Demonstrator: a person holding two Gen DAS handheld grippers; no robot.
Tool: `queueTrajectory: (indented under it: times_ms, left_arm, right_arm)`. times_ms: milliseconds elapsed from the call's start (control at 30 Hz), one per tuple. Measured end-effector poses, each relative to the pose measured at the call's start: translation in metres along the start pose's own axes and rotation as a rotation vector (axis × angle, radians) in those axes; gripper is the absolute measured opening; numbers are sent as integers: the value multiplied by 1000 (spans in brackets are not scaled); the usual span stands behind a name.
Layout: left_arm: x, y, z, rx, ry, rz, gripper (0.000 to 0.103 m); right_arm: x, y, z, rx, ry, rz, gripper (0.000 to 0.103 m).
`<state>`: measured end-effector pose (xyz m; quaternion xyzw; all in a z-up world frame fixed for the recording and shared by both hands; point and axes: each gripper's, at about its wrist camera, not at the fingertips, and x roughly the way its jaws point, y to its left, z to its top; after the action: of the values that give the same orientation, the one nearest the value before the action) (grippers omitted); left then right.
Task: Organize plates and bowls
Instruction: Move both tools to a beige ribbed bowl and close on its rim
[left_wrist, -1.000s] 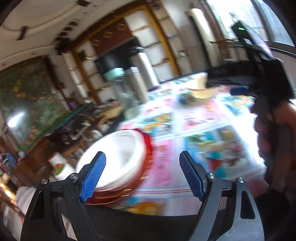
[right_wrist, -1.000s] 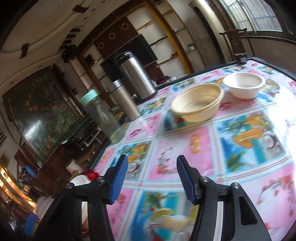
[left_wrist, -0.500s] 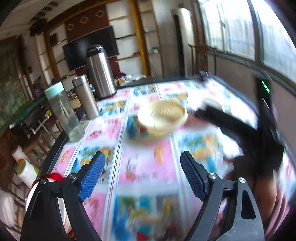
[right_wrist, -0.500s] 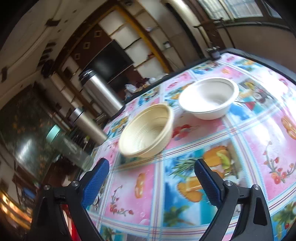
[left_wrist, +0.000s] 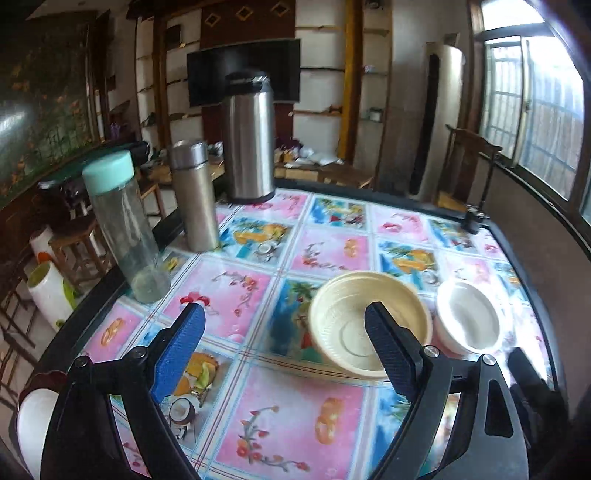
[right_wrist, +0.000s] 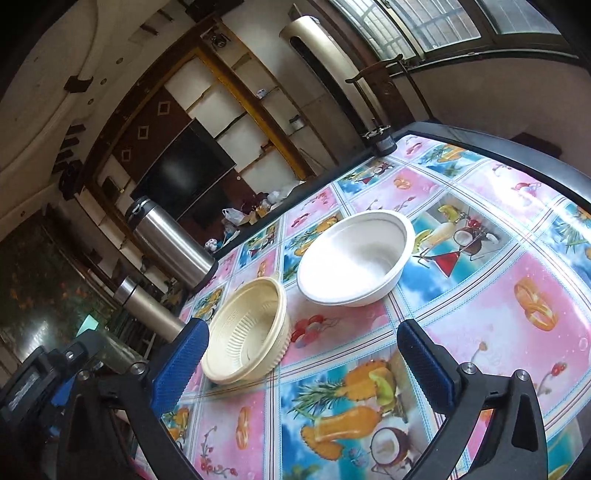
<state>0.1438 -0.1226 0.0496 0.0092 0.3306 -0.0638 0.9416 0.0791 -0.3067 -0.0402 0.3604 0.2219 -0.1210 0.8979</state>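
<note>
Left gripper (left_wrist: 284, 345) wide and empty, jaws just opening, right gripper (right_wrist: 303, 354) likewise, cream bowl (left_wrist: 369, 325) beside white bowl (left_wrist: 469, 317) on bench (left_wrist: 295, 424).

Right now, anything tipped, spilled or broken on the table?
Nothing stands out. The cream bowl and white bowl sit upright and empty, side by side on the tablecloth, no spill or cracks visible. The clear bottle, slim flask and tall thermos stand upright.
</note>
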Motion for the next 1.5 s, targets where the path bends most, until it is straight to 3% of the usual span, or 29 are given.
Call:
queueTrajectory:
  times_ms: [167, 267, 400, 533, 567, 633, 833, 1000, 1167, 1367, 1500]
  left_arm:
    - [39, 31, -14, -78, 71, -26, 89]
    - [51, 48, -16, -128, 138, -151, 89]
    - [49, 70, -15, -271, 100, -286, 89]
    - [61, 80, -16, -383, 138, -438, 90]
    - [65, 80, -16, -395, 154, -451, 95]
    - [75, 78, -16, -397, 189, -466, 103]
    - [99, 69, -20, -417, 279, -481, 103]
    - [110, 57, -19, -347, 315, -433, 103]
    - [106, 41, -21, -266, 346, -429, 103]
    - [118, 39, -26, -298, 403, -469, 103]
    - [119, 36, -27, -311, 400, -495, 103]
  right_arm:
    - [2, -14, 3, 76, -16, 29, 103]
    - [1, -15, 1, 83, -29, 36, 103]
    - [0, -10, -2, 70, -35, 49, 103]
    - [4, 1, -7, 18, -29, 66, 103]
    - [7, 2, -9, 14, -13, 82, 103]
    - [16, 5, -11, 31, 36, 117, 103]
    - [47, 21, 5, 99, 161, 152, 103]
    - [74, 23, 16, 150, 262, 142, 103]
    - [94, 10, 4, 206, 343, 173, 103]
    - [103, 11, -1, 200, 353, 214, 102]
    - [105, 6, 0, 234, 348, 242, 99]
